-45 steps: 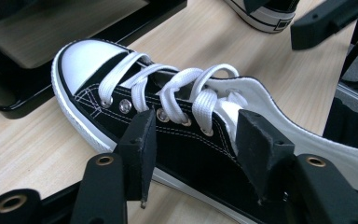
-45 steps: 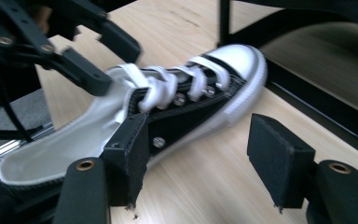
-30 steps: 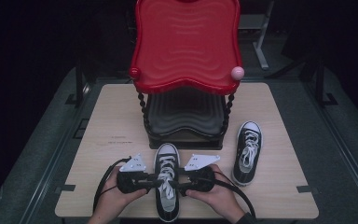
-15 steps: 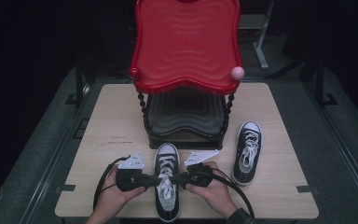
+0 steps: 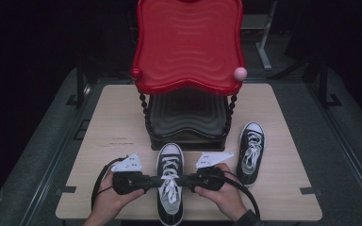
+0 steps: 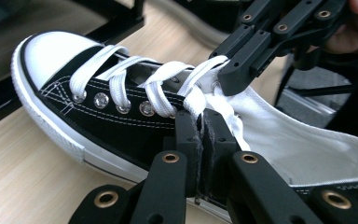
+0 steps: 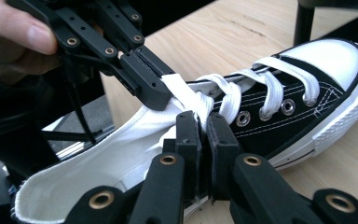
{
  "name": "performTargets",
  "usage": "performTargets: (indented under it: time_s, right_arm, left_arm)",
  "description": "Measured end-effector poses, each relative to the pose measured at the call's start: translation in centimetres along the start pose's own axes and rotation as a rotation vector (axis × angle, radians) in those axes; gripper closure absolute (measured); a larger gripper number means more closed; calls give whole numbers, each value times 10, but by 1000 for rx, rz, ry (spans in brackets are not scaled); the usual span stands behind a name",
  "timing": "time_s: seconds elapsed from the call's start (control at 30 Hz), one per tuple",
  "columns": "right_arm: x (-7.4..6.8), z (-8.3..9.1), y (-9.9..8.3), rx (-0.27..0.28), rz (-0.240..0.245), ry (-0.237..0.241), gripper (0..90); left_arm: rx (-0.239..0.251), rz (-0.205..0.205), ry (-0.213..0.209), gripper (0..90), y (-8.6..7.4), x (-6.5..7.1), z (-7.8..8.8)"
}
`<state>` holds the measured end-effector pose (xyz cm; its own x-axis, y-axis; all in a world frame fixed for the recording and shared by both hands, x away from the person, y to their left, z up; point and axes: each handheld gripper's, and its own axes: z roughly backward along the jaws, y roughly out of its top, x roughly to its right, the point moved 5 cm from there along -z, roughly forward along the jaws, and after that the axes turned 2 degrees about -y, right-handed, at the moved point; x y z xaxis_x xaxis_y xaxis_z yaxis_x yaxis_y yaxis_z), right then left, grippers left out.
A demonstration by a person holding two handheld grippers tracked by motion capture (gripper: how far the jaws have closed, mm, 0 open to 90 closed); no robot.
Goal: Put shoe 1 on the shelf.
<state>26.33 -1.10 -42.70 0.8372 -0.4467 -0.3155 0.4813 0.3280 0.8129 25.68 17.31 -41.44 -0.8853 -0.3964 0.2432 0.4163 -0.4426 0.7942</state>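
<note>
White laces in both clamped jaws

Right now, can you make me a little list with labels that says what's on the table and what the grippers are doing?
table: light wooden top
near shoe: black and white sneaker, toe pointing away from the person
left gripper: shut on a white lace, jaws just closed
right gripper: shut on a white lace too, jaws just closed
other shoe: matching sneaker, off to the right
stand: red-topped shelf behind the shoes

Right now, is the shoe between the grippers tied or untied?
Untied. The shoe has no bow; the left gripper and right gripper each pinch a loose lace end.
</note>
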Motion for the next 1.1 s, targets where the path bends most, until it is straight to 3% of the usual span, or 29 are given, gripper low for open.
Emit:
performTargets:
  time_s: [0.2,0.37,0.73,0.93,1.1]
  right_arm:
    - [-14,24,11,38,41,10,848]
    - [-15,36,24,77,64,-2,846]
    - [10,40,77,143,143,-94,850]
    - [33,32,104,169,159,-147,852]
    - [52,21,124,188,190,-218,854]
  left_arm:
    - [34,-50,-18,861,18,16,12]
    - [53,-86,3,862,34,18,19]
    - [132,-143,106,869,87,-18,31]
    - [163,-144,175,870,107,-45,31]
    - [191,-136,238,872,118,-70,29]
